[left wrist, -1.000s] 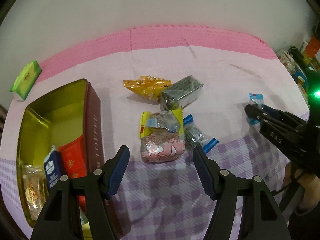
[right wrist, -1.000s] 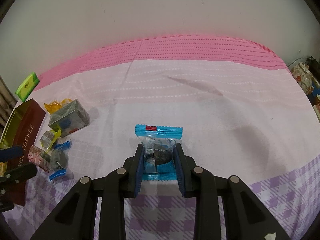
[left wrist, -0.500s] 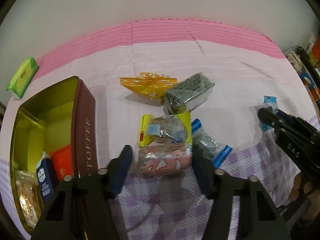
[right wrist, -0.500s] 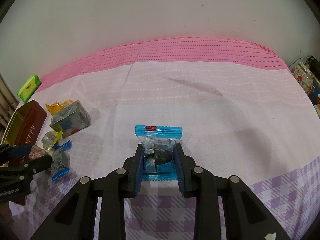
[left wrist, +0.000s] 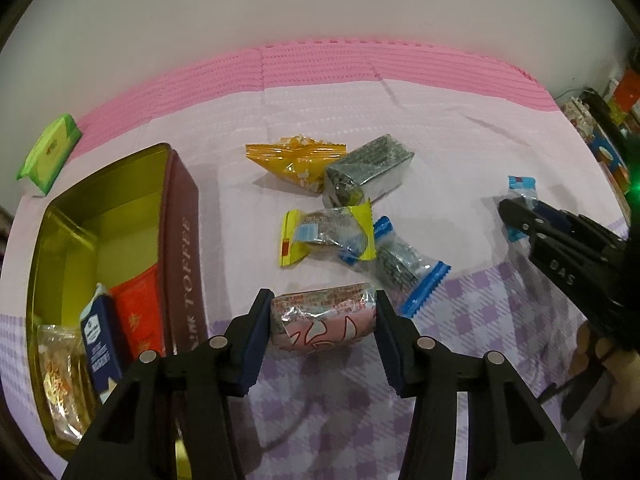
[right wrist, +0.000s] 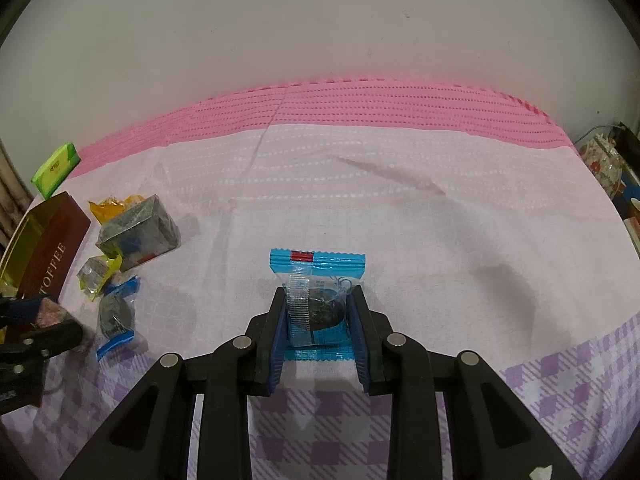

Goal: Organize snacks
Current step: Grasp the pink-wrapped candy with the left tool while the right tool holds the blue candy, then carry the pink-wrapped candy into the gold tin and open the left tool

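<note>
Grip has just been made on the left side: a second ago the left gripper (left wrist: 323, 322) stood wide open, short of the pink snack packet (left wrist: 323, 319), and now its blue pads press both ends of that packet, which sits between them at the near edge of the snack cluster. That puts the pickup at the closing stage, and the next step is probably a lift and a carry left to the open toffee tin (left wrist: 182, 240), which lies just left of the gripper and already holds a red packet (left wrist: 138, 316), a dark blue one (left wrist: 98, 340) and a clear-wrapped one (left wrist: 56, 376) at its near end. The right gripper (right wrist: 318, 312) has not changed: its fingers remain narrowly closed on the blue-edged cookie packet (right wrist: 316, 300), well to the right of the cluster, over the pale pink cloth (right wrist: 400, 200). Still loose on the cloth are the yellow-edged packet (left wrist: 326, 234), another blue-edged cookie packet (left wrist: 400, 264), the grey-green wrapped block (left wrist: 366, 174) and the orange packet (left wrist: 296, 158) at the far side. A green pack (left wrist: 50, 152) lies far left, apart from everything.
</note>
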